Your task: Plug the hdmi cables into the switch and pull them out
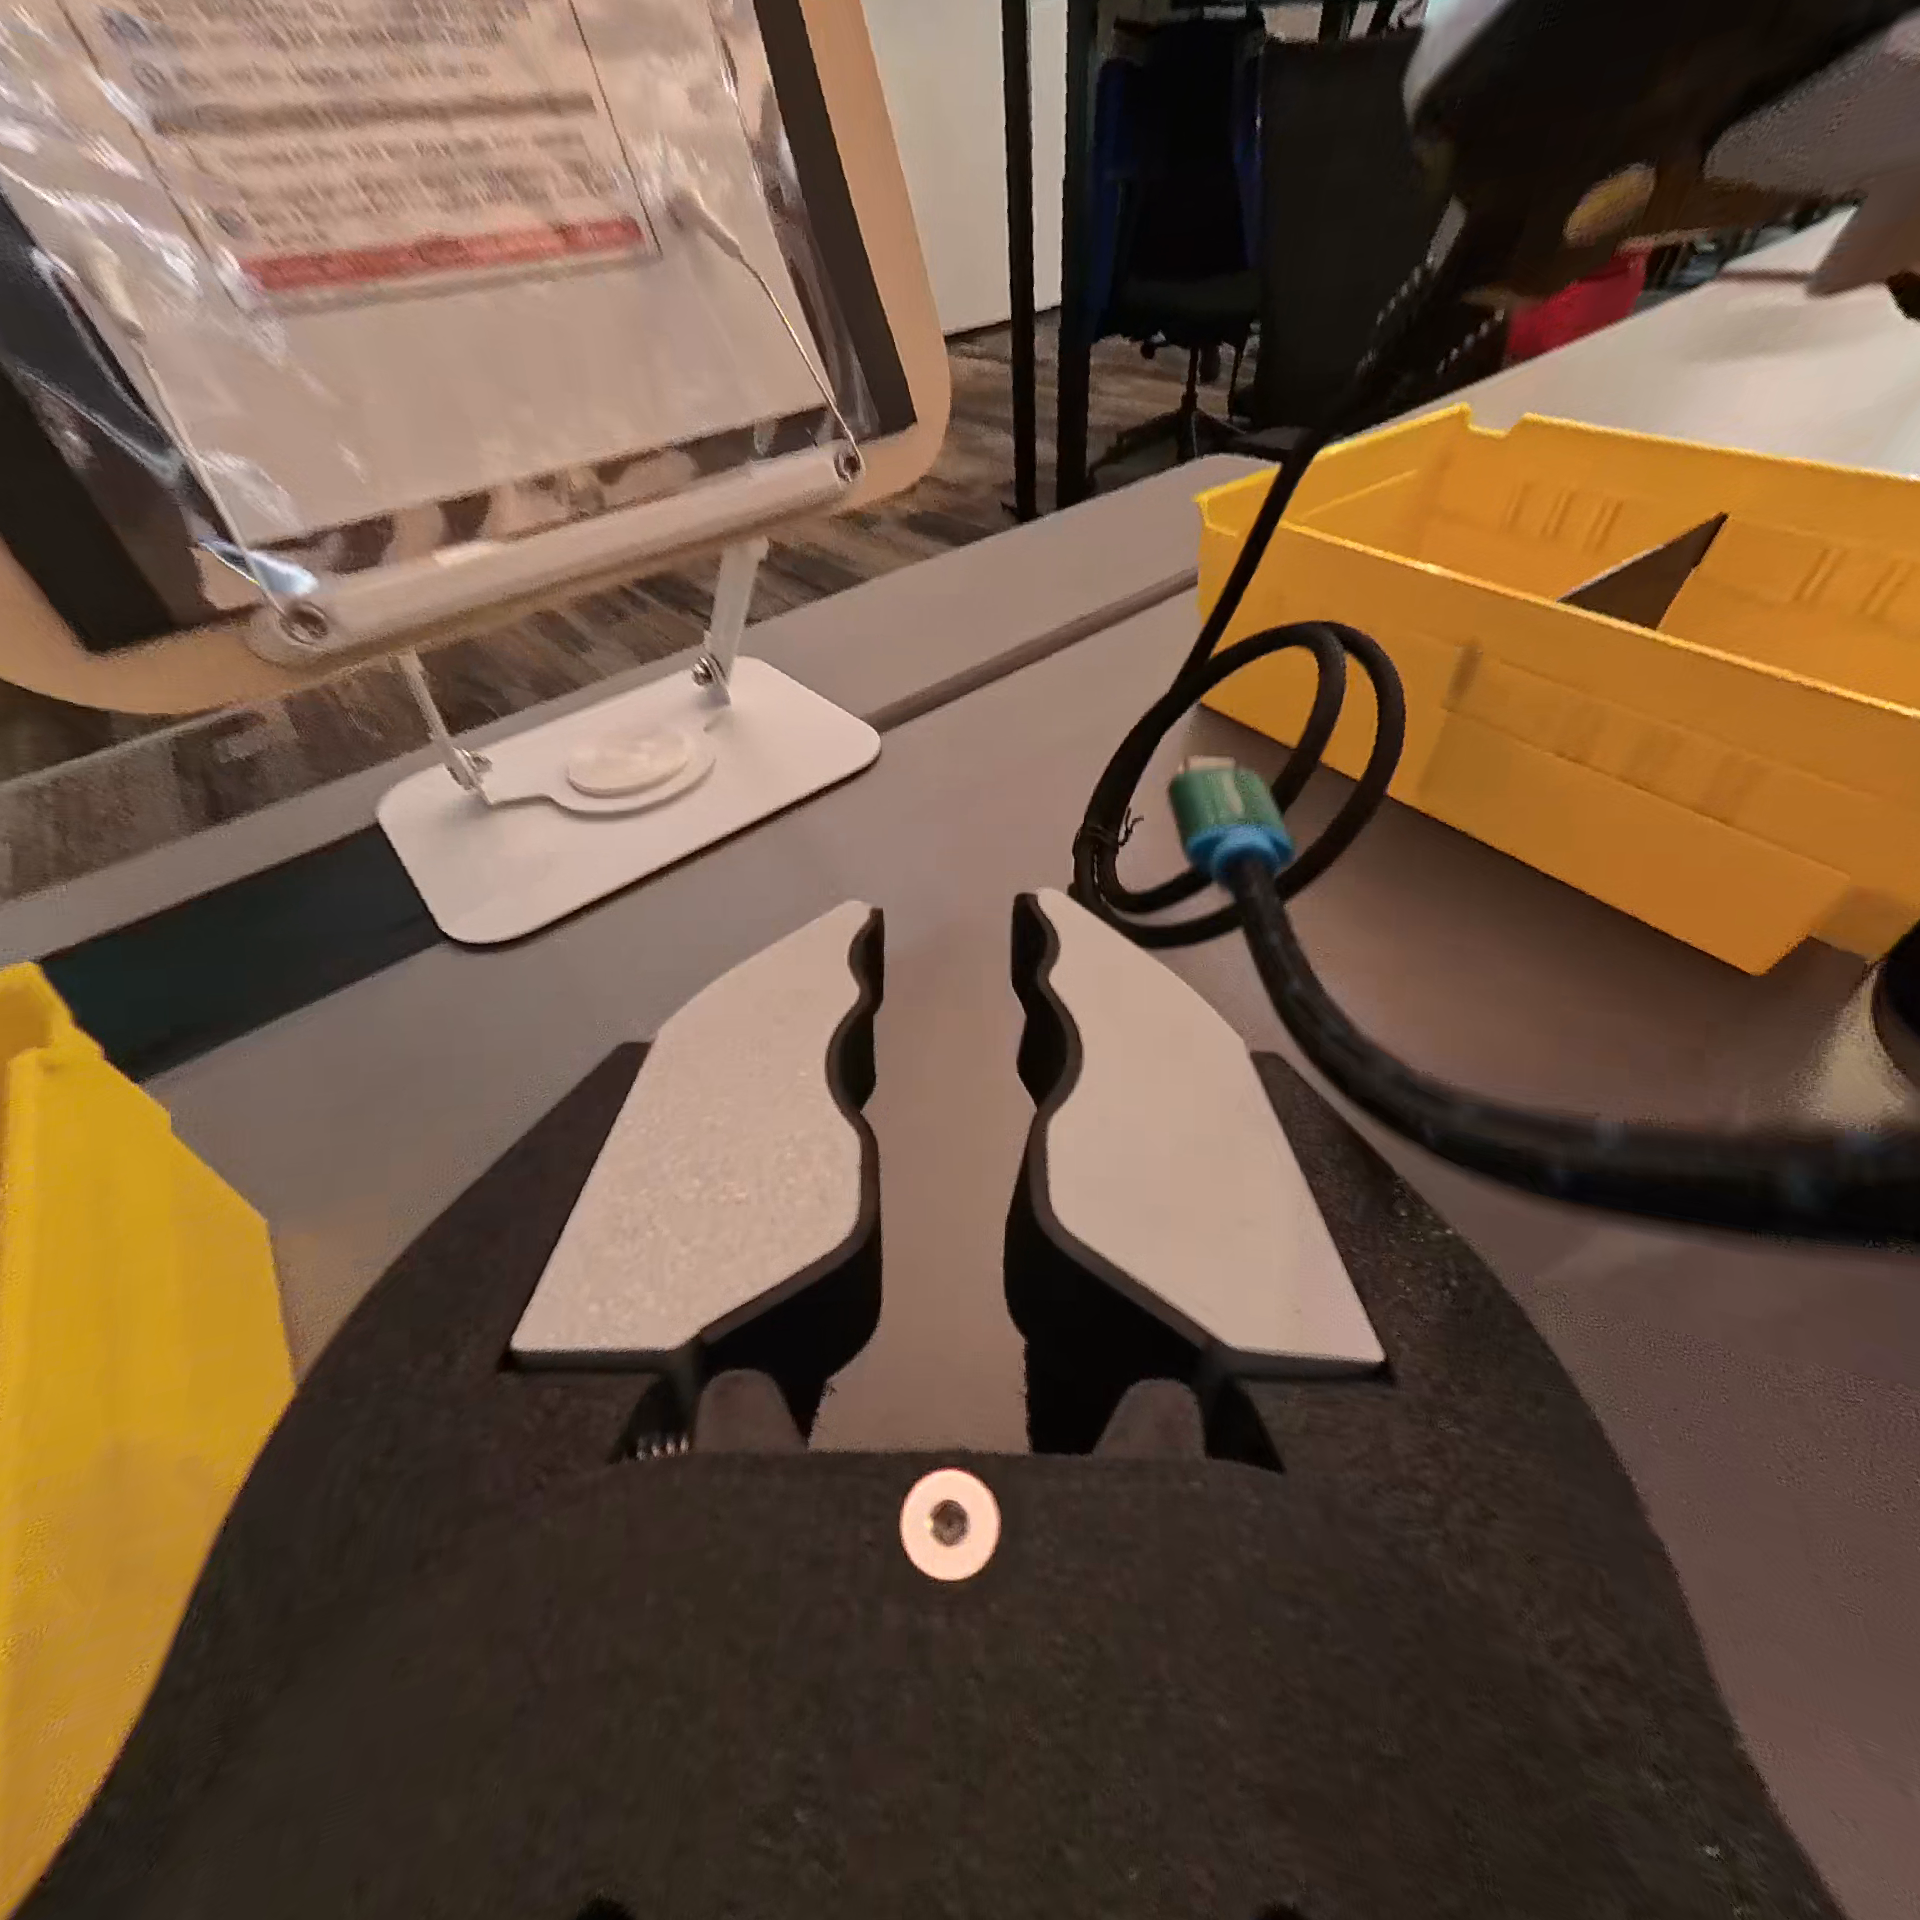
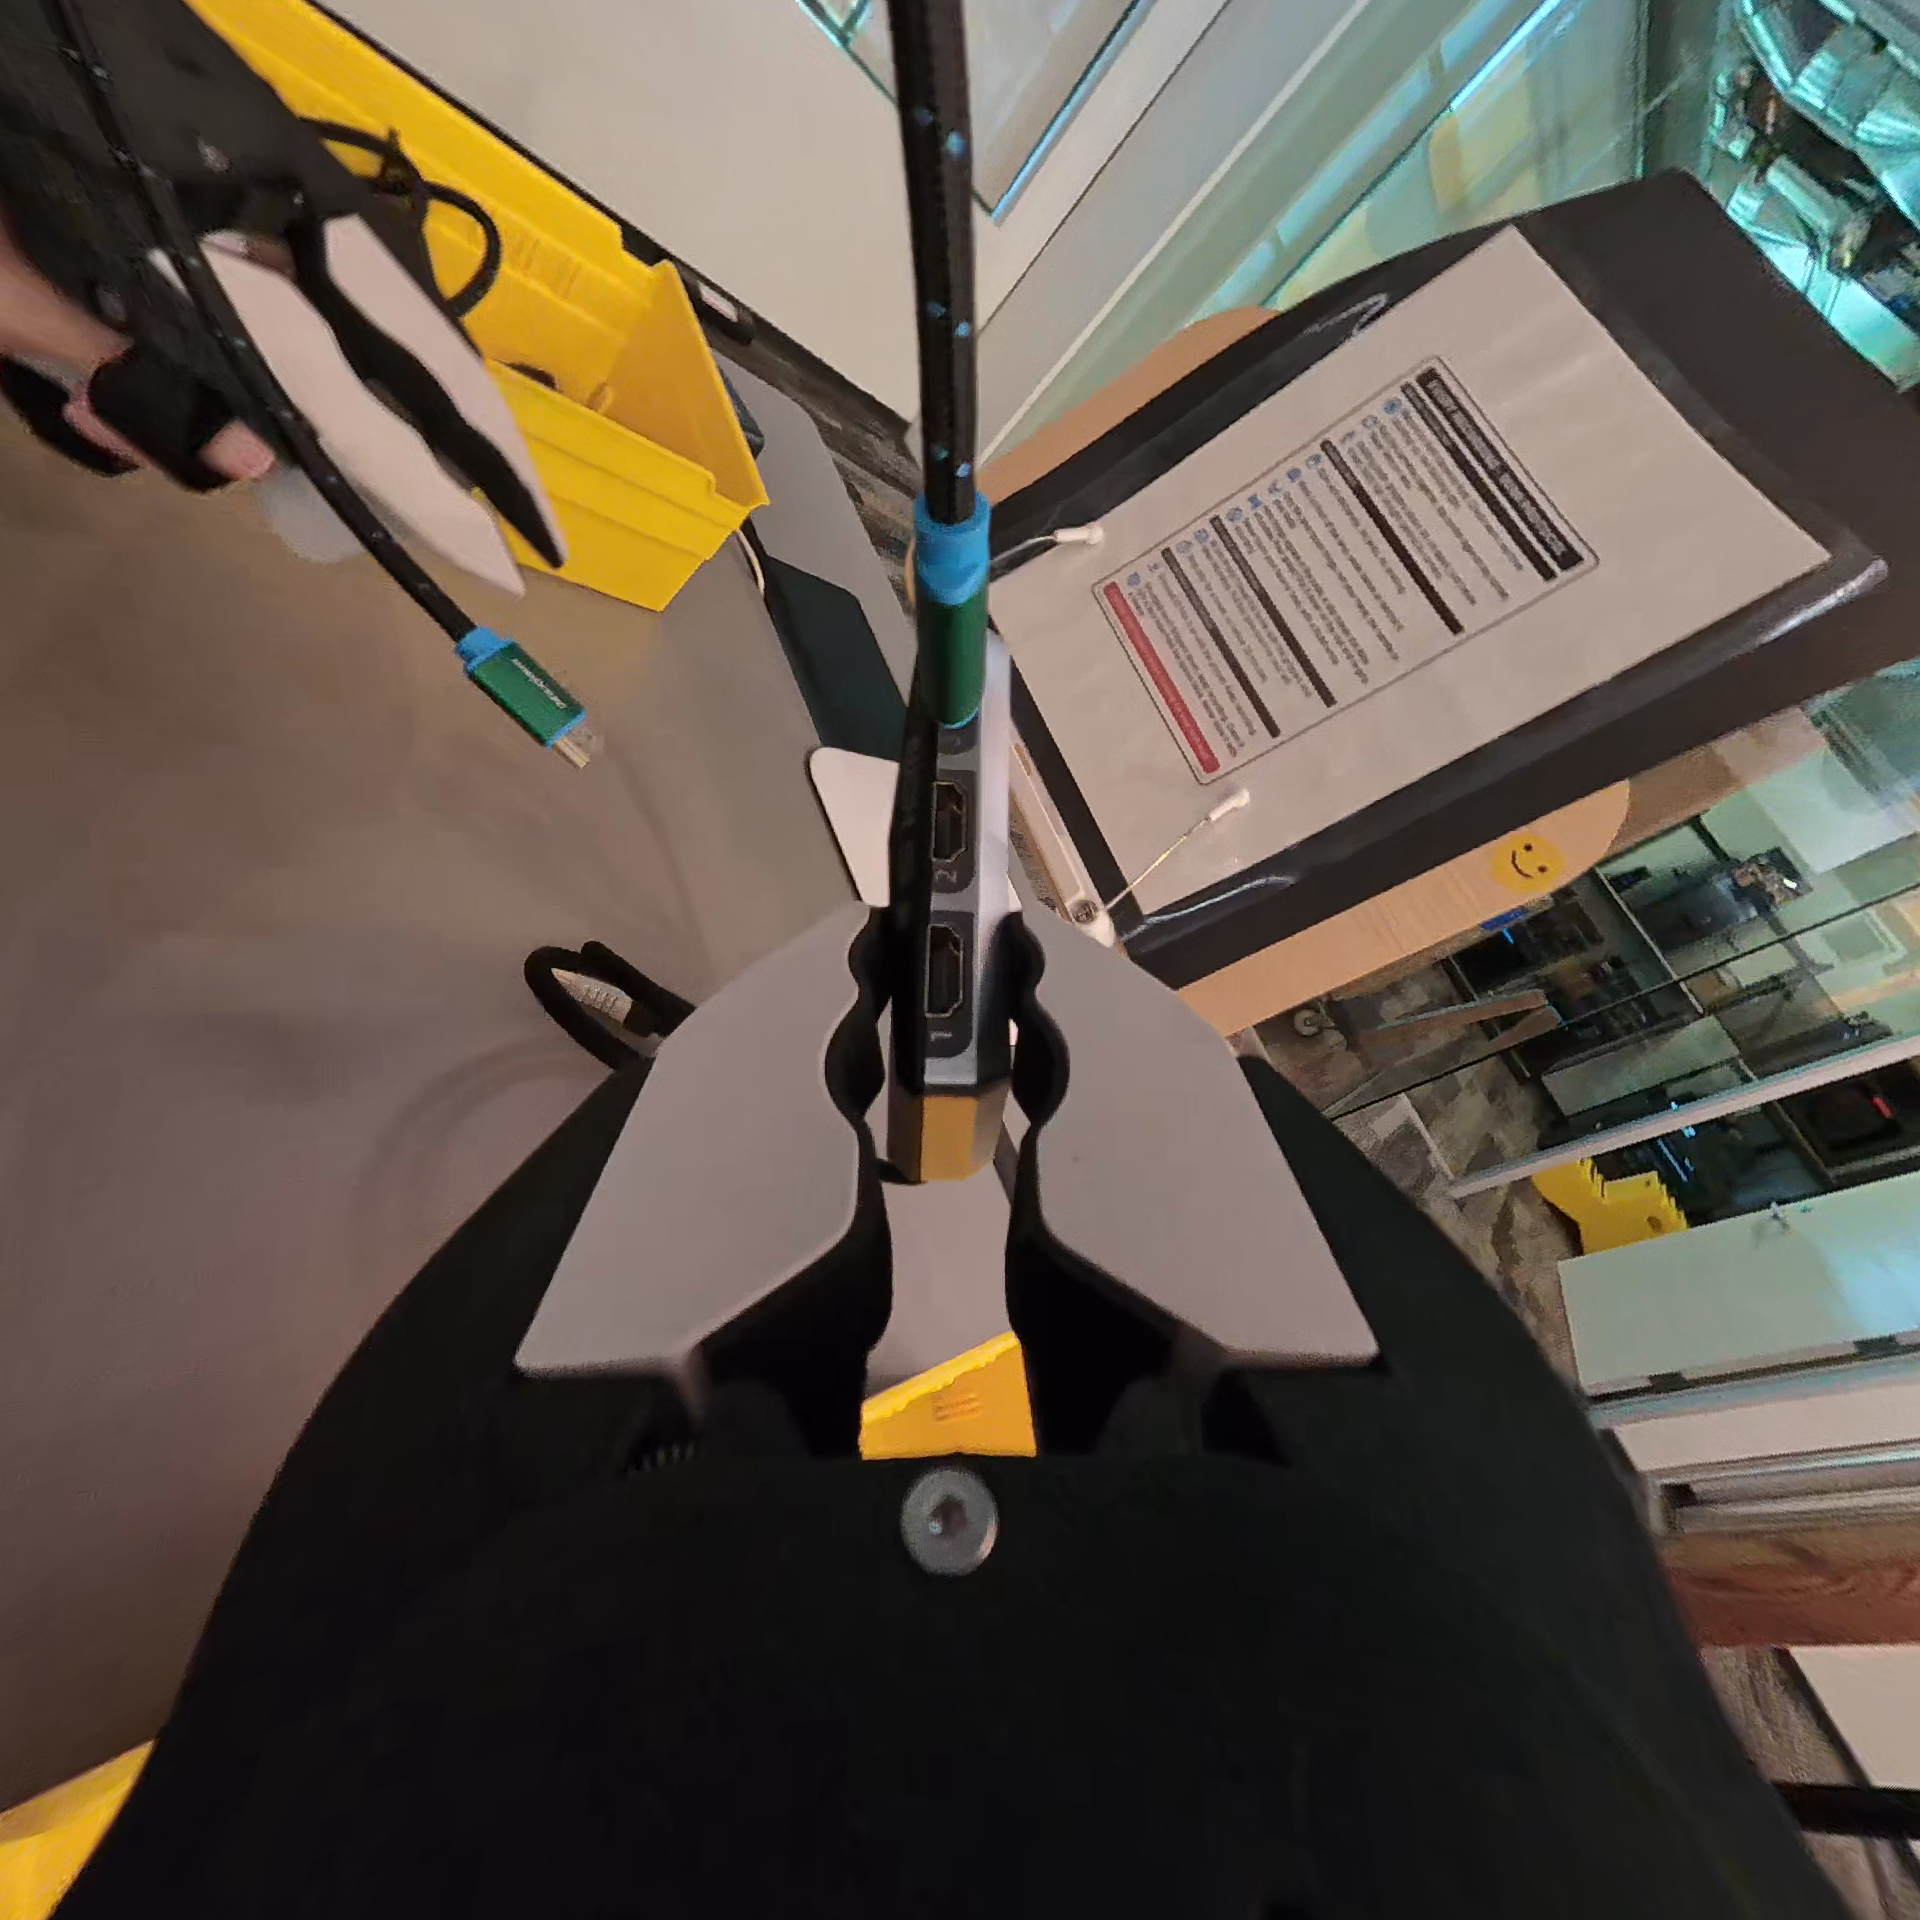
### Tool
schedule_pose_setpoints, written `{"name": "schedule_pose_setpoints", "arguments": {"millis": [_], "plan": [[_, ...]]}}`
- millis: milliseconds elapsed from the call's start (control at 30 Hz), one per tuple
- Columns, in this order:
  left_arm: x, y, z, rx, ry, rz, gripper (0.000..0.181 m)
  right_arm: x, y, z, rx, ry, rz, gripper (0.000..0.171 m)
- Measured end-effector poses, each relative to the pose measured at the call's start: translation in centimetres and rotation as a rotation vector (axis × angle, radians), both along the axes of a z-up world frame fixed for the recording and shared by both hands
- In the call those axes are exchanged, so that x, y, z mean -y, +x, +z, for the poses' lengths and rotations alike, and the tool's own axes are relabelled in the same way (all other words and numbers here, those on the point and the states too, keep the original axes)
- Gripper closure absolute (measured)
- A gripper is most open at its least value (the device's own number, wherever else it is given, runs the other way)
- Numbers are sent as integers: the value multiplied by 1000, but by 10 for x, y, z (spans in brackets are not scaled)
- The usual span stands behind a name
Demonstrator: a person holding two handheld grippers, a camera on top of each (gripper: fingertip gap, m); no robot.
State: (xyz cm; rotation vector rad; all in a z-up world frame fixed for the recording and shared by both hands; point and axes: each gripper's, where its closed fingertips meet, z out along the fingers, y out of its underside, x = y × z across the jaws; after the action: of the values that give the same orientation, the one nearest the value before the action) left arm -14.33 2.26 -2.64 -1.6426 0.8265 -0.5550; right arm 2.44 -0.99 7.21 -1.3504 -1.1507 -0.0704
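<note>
In the right wrist view, the switch sits between the right gripper fingers, one cable plug seated in its far port (two nearer ports vacant). A second plug hangs ahead-left, beside the left gripper. A bin lies behind both; a document stand ahead-right.

On my feed a yellow bin sits at the far right of the grey bench, another yellow bin at the near left. A white stand holds a sleeved printed sheet up behind them.
</note>
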Motion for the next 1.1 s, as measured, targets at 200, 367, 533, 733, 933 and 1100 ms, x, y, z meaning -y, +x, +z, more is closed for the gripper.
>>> {"name": "schedule_pose_setpoints", "arguments": {"millis": [200, 367, 533, 733, 933, 1100], "plan": [[-2, 6, -25, -30, -94, -21, 158, -9, 10, 2, -44, -13, -55, 150], [-2, 9, -36, -63, -120, -42, 158, -13, 19, 9, -105, -19, -92, 150], [2, 14, -45, -128, -110, -72, 161, -18, 29, 14, -172, -34, -134, 150], [5, 17, -46, -161, -80, -90, 164, -21, 29, 10, -164, -58, -161, 150], [6, 18, -49, -172, -88, -104, 165, -24, 23, 3, -115, -53, -187, 150], [9, 21, -53, -177, -110, -125, 168, -25, 22, 3, -102, -46, -210, 150]]}}
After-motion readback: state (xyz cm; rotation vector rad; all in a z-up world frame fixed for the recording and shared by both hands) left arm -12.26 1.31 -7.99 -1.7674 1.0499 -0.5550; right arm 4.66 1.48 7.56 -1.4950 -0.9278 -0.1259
